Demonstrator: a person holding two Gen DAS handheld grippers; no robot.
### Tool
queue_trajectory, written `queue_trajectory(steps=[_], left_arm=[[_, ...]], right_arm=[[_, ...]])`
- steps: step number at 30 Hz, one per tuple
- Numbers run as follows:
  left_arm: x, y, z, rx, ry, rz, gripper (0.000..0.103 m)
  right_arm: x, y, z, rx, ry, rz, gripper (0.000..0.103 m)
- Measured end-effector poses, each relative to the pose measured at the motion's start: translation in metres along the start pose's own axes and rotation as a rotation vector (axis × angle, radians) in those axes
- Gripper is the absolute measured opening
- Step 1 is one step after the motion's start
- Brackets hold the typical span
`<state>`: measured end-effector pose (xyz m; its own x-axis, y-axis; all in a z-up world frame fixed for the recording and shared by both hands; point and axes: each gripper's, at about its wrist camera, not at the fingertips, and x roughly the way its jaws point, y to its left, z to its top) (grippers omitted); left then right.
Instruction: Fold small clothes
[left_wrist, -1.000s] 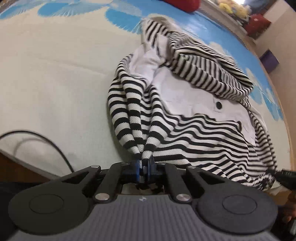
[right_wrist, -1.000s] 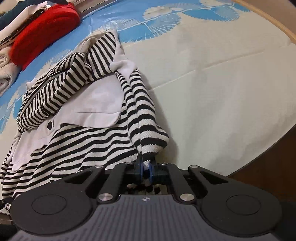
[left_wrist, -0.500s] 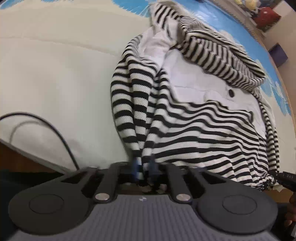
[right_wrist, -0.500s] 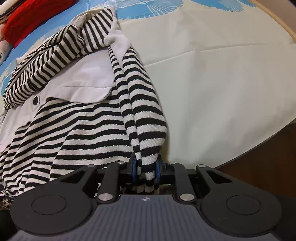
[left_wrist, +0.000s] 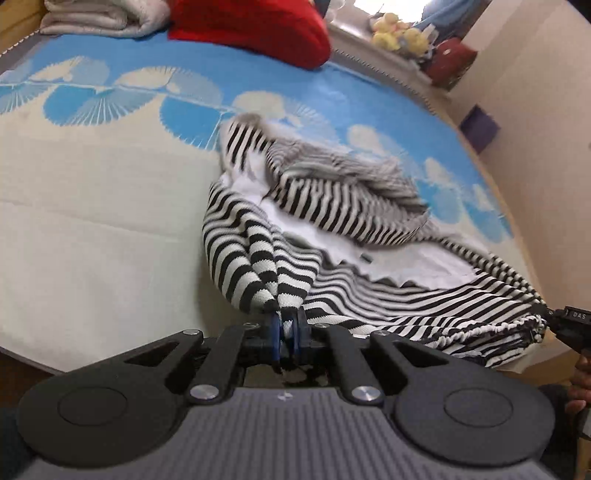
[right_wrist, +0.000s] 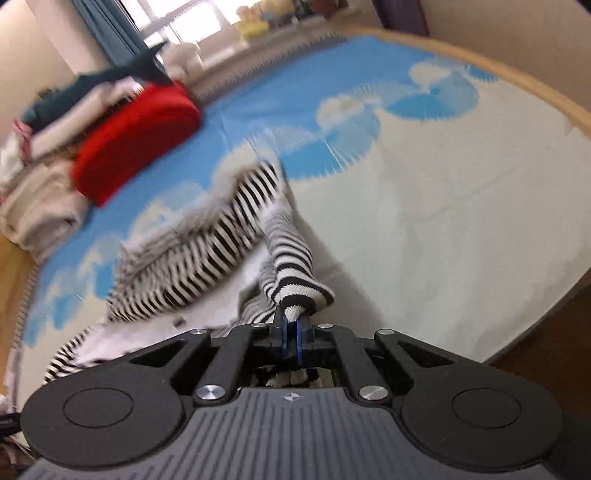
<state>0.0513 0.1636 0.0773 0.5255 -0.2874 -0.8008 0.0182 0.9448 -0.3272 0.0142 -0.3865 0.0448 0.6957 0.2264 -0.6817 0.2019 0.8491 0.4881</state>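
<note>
Garment (left_wrist: 332, 236): you have it lying on the bed sheet (left_wrist: 92, 229), bunched, its near edge lifted.
Left gripper (left_wrist: 285, 328): yours is clamped on the near-left corner.
Right gripper (right_wrist: 290, 332): yours is clamped on the near-right corner.
Pillow (left_wrist: 251, 26): behind the garment, at the bed's far end.
Folded blanket (left_wrist: 103, 16): left of the pillow.
</note>
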Motion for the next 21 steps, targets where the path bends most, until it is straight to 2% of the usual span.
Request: queue_trajectory(steps=[5,7,9,14,18,21], left_arm=[[-0.065,-0.003,0.002,-0.003,-0.062,-0.057,0.006],[-0.075,0.0,0.004,-0.014,-0.063,-0.067,0.006],[-0.07,0.005,0.009,-0.031,-0.048,-0.074,0.006],[-0.011,0.02,0.043,-0.042,-0.01,-0.045,0.007],[0.059,0.037,0.091,-0.069,0.007,-0.012,0.007],[0.115,0.05,0.123,-0.09,0.054,0.03,0.007]], right_arm=[[-0.068,0.015,0.005,0.004,-0.031,0.087,0.003],[-0.079,0.018,0.007,-0.003,-0.027,0.101,0.003],[-0.073,0.019,0.009,0.006,0.006,0.088,0.003],[0.005,0.021,0.024,0.001,0.084,0.029,0.003],[0.091,0.025,0.05,-0.007,0.123,-0.017,0.003],[0.146,0.03,0.075,0.01,0.133,-0.015,0.003]])
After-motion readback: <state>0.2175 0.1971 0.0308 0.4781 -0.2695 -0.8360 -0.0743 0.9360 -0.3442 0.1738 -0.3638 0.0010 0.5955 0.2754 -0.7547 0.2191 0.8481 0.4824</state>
